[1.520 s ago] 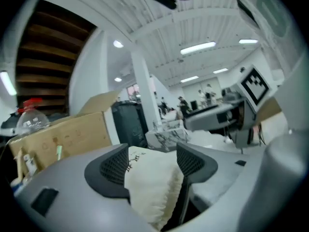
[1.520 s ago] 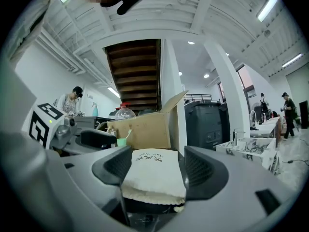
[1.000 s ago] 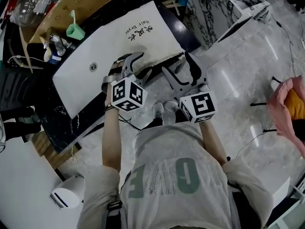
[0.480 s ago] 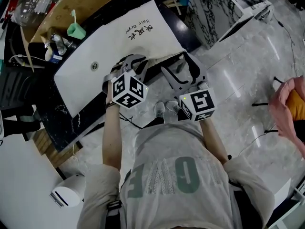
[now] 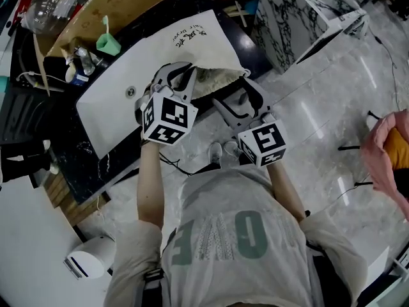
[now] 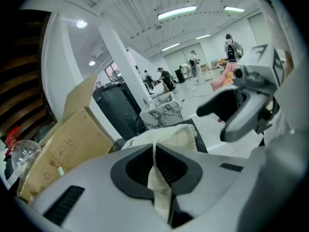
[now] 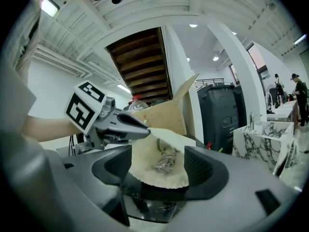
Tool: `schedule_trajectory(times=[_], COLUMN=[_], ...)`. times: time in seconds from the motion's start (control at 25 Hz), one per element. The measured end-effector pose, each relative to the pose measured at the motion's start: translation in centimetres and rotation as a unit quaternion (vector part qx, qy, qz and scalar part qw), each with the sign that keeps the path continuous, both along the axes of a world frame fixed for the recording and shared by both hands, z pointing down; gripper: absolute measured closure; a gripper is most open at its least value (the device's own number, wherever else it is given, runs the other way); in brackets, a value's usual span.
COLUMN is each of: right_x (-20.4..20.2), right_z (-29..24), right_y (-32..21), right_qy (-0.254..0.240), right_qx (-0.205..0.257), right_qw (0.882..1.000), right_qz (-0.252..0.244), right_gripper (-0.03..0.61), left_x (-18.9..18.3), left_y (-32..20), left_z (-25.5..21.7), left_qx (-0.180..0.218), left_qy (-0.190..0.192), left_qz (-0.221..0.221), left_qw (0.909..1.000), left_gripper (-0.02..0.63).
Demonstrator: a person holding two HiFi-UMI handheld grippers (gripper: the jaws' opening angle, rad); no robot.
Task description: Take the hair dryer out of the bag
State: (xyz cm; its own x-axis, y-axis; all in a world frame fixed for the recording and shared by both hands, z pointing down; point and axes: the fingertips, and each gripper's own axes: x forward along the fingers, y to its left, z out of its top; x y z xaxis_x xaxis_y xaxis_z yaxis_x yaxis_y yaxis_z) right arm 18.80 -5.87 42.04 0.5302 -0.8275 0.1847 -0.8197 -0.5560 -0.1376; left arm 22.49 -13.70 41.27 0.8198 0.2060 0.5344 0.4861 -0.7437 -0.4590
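A white cloth bag [image 5: 150, 66] printed "Hair Dryer" lies on the dark table [image 5: 96, 165]. My left gripper [image 5: 181, 82] holds the bag's mouth edge up off the table. Its jaws are closing the last bit, and the pads press on a fold of cream cloth [image 6: 157, 178]. My right gripper [image 5: 238, 101] is open just right of the raised mouth [image 5: 217, 80]. In the right gripper view the mouth and its grey drawstring [image 7: 166, 161] sit between the wide jaws, untouched. The hair dryer is hidden inside the bag.
A cardboard box [image 5: 108, 5], a green item [image 5: 105, 41] and bottles crowd the table's far left. A marble-patterned block [image 5: 300, 11] stands beyond the table. A white appliance [image 5: 86, 261] sits on the floor. A pink-clad person [image 5: 386, 152] is at the right.
My left gripper has shut on the bag's mouth edge and lifted it, pulling the cloth up into a raised opening. My right gripper has stayed almost in place.
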Motion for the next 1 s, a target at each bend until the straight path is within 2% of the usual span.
schedule_trajectory(times=[0.16, 0.32, 0.48, 0.72, 0.8, 1.0], right_x=[-0.6, -0.9, -0.9, 0.1, 1.9, 6.2], right_z=[-0.2, -0.6, -0.7, -0.6, 0.0, 2.0], right_y=[-1.3, -2.2, -2.7, -5.0, -6.0, -8.1], right_qy=[-0.010, -0.008, -0.013, -0.090, -0.104, -0.106], right_qx=[-0.003, -0.007, -0.004, 0.023, 0.012, -0.057], right_qw=[1.000, 0.999, 0.999, 0.994, 0.993, 0.992], right_qz=[-0.024, -0.034, -0.035, -0.057, -0.052, -0.023], right_gripper=[0.249, 0.249, 0.249, 0.250, 0.250, 0.250], left_x=[1.6, 2.6, 2.7, 2.5, 2.5, 2.4], left_y=[-1.3, -1.9, -1.9, -2.1, -2.2, -1.9], left_z=[-4.3, -6.6, -7.1, -7.2, -7.2, -6.7], left_qx=[-0.030, -0.043, -0.042, -0.042, -0.040, -0.027], left_qy=[0.045, 0.069, 0.073, 0.070, 0.071, 0.063], left_qz=[-0.039, -0.057, -0.055, -0.047, -0.046, -0.038], left_qw=[0.9978, 0.9950, 0.9950, 0.9955, 0.9957, 0.9970], left_gripper=[0.572, 0.572, 0.572, 0.572, 0.572, 0.572])
